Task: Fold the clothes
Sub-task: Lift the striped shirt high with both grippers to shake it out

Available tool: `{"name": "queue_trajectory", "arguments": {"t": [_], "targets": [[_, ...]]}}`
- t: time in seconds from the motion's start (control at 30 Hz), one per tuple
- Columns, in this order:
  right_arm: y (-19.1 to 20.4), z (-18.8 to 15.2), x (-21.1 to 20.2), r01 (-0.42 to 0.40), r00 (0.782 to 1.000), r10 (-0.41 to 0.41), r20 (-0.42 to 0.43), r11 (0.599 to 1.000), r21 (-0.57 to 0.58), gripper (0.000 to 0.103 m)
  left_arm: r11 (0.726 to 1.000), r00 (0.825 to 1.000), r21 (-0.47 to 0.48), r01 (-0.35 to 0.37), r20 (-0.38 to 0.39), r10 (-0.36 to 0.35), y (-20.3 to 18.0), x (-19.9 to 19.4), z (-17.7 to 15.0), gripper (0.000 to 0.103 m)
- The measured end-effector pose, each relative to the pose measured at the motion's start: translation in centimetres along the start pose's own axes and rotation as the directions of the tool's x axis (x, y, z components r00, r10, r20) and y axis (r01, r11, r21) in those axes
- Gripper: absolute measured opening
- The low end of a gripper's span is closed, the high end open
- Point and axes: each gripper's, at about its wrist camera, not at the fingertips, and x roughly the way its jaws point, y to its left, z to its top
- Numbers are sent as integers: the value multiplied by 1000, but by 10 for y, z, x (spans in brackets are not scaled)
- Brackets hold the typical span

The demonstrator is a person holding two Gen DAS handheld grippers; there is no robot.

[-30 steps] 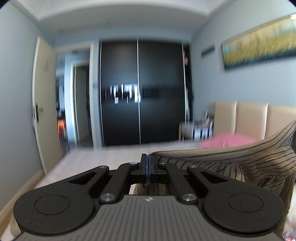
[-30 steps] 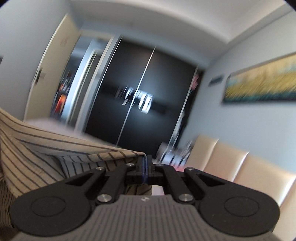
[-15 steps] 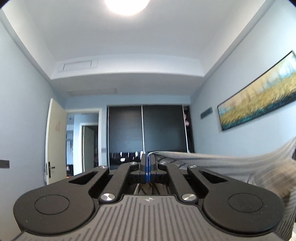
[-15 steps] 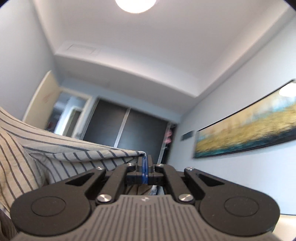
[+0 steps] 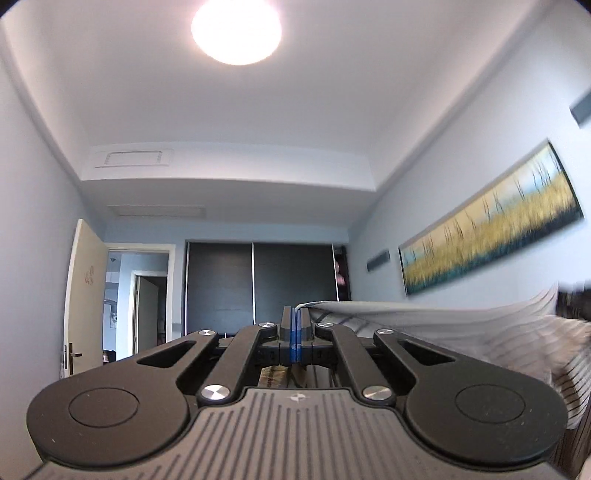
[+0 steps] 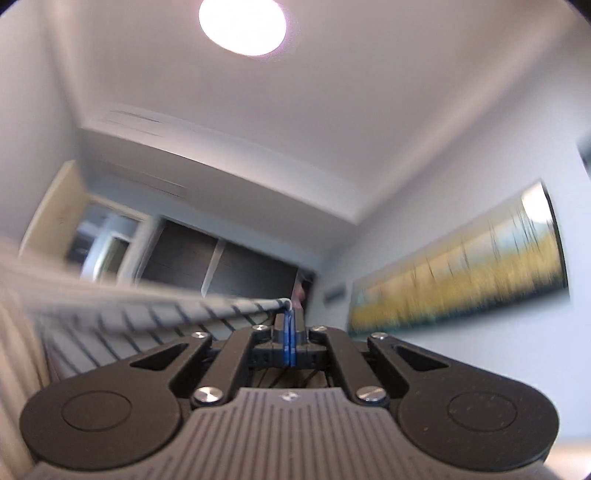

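Left wrist view: left claw (image 5: 294,325) clenched on the pale, dark-striped cloth garment (image 5: 480,325); right claw (image 6: 289,328) pinches its other edge, likely stretching it taut for folding.

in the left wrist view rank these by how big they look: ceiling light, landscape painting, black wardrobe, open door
1. landscape painting and black wardrobe: similar apparent area, too close to rank
2. ceiling light
3. open door, slightly smaller

Apparent size only; the fisheye lens and differing distances from the camera skew it.
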Motion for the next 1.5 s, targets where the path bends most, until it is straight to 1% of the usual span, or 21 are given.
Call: {"name": "queue_trajectory", "arguments": {"t": [0.07, 0.13, 0.3, 0.33, 0.37, 0.4, 0.43, 0.47, 0.57, 0.67, 0.9, 1.1, 1.27, 1.4, 1.5], "targets": [[3, -1, 0, -19, 1000, 19, -11, 1000, 17, 1, 999, 999, 12, -45, 15, 45, 2, -9, 9, 0], [6, -3, 0, -38, 999, 39, -22, 999, 34, 1, 995, 995, -6, -97, 33, 97, 9, -14, 13, 0], [13, -6, -1, -84, 995, 88, -48, 993, 77, 1, 992, 992, -25, -122, -44, 121, 10, -3, -5, 0], [11, -6, 0, -74, 995, 78, -54, 993, 87, 1, 994, 993, -15, -106, -63, 105, 5, -2, -13, 0], [0, -4, 4, -24, 998, 30, -63, 995, 99, 1, 996, 993, -5, -89, -81, 88, 0, -2, -20, 0], [-12, -3, 6, 16, 997, -8, -72, 994, 111, 1, 997, 994, -11, -80, -76, 79, -2, -5, -24, 0], [-22, -2, 6, 36, 997, -27, -77, 991, 126, 1, 997, 995, -18, -73, -69, 71, -3, -8, -26, 0], [-29, -1, 4, 39, 997, -29, -75, 990, 134, 1, 997, 996, -41, -69, -55, 67, -1, -13, -26, 0], [-27, -1, -15, 36, 999, -33, -41, 997, 74, 1, 993, 998, -101, -58, -20, 56, 7, -28, -20, 0], [-19, -5, -37, 39, 999, -39, 0, 999, 17, 1, 994, 999, -99, -44, 1, 45, 9, -44, -12, 0], [-28, -2, -84, 69, 996, -70, 57, 997, 19, 1, 991, 999, -131, 24, 40, -19, 13, -74, 8, 0], [-41, 16, -117, 128, 982, -128, 137, 992, 9, 1, 988, 993, -132, 79, 93, -67, 10, -88, 22, 0], [-48, 18, -111, 153, 975, -153, 160, 988, 11, 1, 988, 991, -117, 101, 104, -89, 8, -80, 27, 0], [-42, 11, -96, 156, 975, -156, 157, 988, 11, 1, 992, 992, -89, 94, 93, -86, 7, -60, 25, 0], [-31, -3, -75, 124, 987, -125, 106, 992, 10, 1, 990, 996, -109, 89, 7, -89, 13, -27, 10, 0]]}}
